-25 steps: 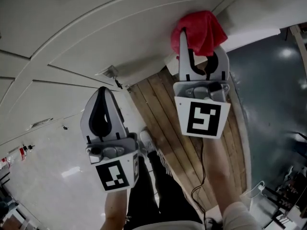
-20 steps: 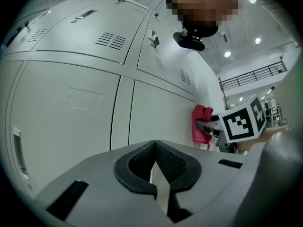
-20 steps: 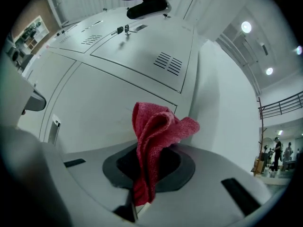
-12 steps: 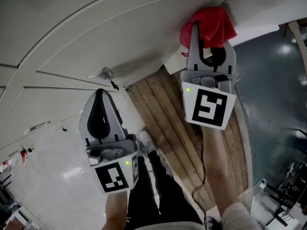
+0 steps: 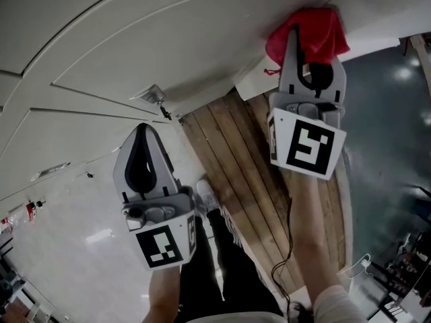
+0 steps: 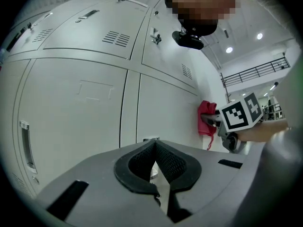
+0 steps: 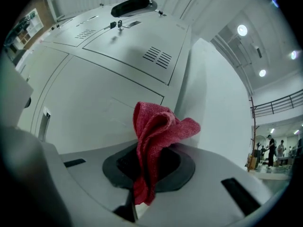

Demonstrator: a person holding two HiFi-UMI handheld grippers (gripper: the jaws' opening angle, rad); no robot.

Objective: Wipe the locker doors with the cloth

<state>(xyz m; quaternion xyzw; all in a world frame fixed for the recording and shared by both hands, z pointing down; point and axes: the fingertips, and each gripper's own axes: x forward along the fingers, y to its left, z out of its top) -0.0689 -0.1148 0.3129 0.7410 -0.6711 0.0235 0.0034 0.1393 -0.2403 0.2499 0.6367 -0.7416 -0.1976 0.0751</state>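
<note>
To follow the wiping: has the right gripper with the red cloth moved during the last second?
Yes. The right gripper and its red cloth slid rightward, away from the door latch.

No word, brand or number can be read: the left marker cube point(image 5: 160, 246) and right marker cube point(image 5: 308, 147) carry only black-and-white square patterns, and a tiny red-and-white speck point(image 5: 28, 209), perhaps a label, is illegible.

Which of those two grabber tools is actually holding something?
The right gripper: its jaws are shut on the red cloth. The left gripper has its jaws together with nothing between them.
</note>
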